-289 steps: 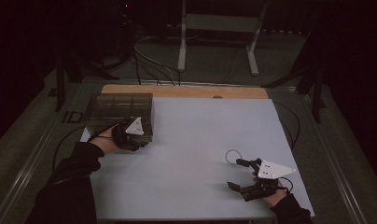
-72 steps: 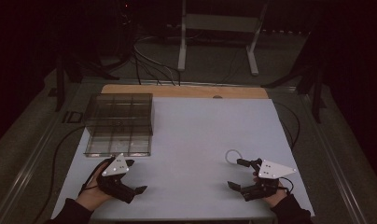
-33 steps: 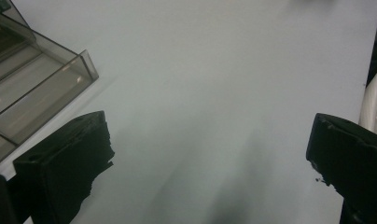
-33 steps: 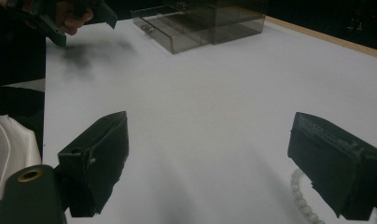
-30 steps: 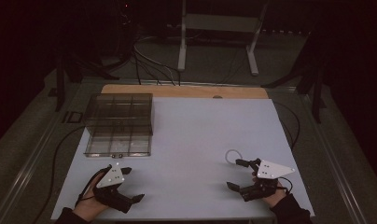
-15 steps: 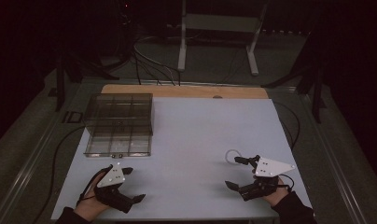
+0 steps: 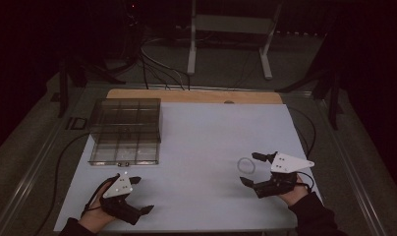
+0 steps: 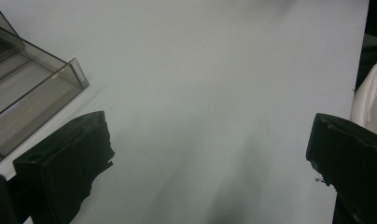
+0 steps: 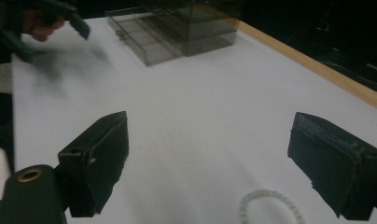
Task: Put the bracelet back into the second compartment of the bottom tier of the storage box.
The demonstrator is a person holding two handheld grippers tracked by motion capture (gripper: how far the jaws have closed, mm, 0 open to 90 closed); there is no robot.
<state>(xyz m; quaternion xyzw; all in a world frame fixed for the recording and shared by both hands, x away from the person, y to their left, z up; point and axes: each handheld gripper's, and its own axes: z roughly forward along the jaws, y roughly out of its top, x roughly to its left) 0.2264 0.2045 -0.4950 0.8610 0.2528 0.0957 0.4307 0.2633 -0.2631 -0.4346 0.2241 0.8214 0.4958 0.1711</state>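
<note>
A smoky clear plastic box [image 7: 125, 118] with compartments stands at the table's back left, and its low drawer [image 7: 123, 153] sticks out toward me. In the left gripper view the drawer's corner [image 8: 32, 95] is at the left. A small clear coiled ring [image 7: 239, 166] lies on the white table top between the jaws of my right gripper [image 7: 249, 168], which is open; the ring [image 9: 269, 192] is low between them, untouched. My left gripper [image 7: 142, 194] rests open at the front left, holding nothing, with bare table between its jaws [image 8: 209, 135].
The white table top [image 7: 211, 132] has a wooden strip [image 7: 196, 96] along its far edge. Cables run off both sides. A metal stand [image 7: 228, 29] is on the floor beyond. In the right gripper view the box [image 9: 177, 32] and the other hand's gripper [image 9: 51, 18] are far off.
The left gripper has left the box's front and come back to the table's front left; the drawer now stands pulled out. The right gripper has shifted slightly to the right.
</note>
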